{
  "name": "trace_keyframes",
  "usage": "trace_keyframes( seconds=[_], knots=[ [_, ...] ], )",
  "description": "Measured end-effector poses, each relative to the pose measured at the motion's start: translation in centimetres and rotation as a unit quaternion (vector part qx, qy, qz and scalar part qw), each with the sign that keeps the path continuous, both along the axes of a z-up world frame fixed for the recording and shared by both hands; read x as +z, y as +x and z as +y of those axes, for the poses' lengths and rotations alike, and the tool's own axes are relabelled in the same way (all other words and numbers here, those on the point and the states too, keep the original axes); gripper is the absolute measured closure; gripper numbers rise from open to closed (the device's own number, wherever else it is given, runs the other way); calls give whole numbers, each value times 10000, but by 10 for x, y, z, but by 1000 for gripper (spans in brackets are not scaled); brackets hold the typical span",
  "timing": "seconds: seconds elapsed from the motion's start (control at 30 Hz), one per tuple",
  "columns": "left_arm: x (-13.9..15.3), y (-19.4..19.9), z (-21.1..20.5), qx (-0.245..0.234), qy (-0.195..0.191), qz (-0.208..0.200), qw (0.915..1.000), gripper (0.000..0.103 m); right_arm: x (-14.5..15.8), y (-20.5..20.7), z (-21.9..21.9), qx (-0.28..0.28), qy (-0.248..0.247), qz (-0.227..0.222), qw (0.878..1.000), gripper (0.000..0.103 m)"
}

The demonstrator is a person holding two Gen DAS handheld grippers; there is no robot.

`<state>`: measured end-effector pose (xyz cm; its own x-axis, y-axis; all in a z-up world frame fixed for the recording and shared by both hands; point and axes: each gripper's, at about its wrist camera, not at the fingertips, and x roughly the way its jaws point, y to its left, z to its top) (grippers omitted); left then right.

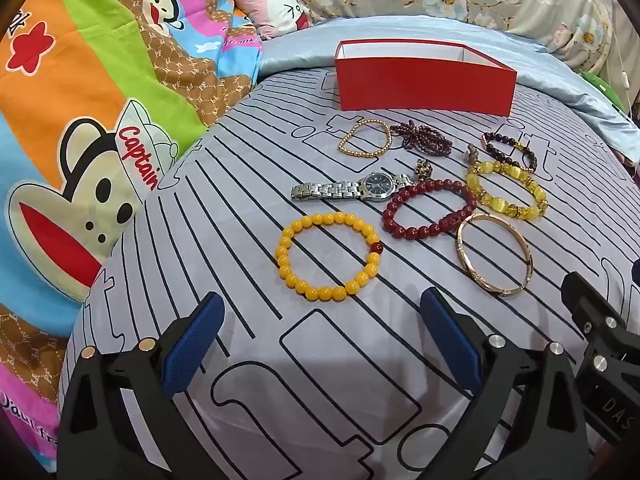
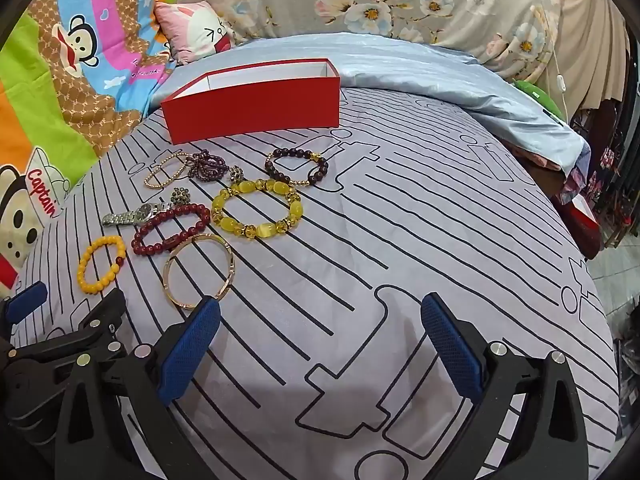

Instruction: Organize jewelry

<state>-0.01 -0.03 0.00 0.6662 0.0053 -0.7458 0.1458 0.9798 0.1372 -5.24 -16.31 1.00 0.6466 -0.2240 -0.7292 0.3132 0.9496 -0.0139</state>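
Observation:
An open red box [image 1: 424, 80] [image 2: 256, 106] stands at the far side of the grey striped bedsheet [image 1: 240, 200]. In front of it lie several pieces: a yellow bead bracelet [image 1: 328, 257] [image 2: 101, 264], a silver watch [image 1: 352, 190] [image 2: 130, 215], a dark red bead bracelet [image 1: 430, 210] [image 2: 172, 229], a rose-gold bangle [image 1: 495, 254] [image 2: 200, 270], a yellow stone bracelet [image 1: 506, 190] [image 2: 258, 208], a dark bead bracelet [image 1: 510, 150] [image 2: 298, 167], a thin gold bead bracelet [image 1: 365, 138] and a purple bead bundle [image 1: 422, 138]. My left gripper [image 1: 322, 340] is open and empty, just short of the yellow bead bracelet. My right gripper [image 2: 320, 340] is open and empty; its left finger [image 2: 192, 344] is beside the bangle.
A cartoon monkey quilt [image 1: 80, 120] borders the sheet on the left. A pale blue blanket [image 2: 440, 76] and a floral cover [image 2: 400, 0] lie behind the box. The bed's right edge [image 2: 592, 264] drops to the floor.

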Motion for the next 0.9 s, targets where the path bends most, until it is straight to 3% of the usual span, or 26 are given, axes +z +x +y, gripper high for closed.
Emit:
trace_keyframes(
  seconds=[0.9],
  knots=[
    [0,1,5,15,-81,-5,10000,9,-3,3,3,-20,-35,27,10000,7]
  ],
)
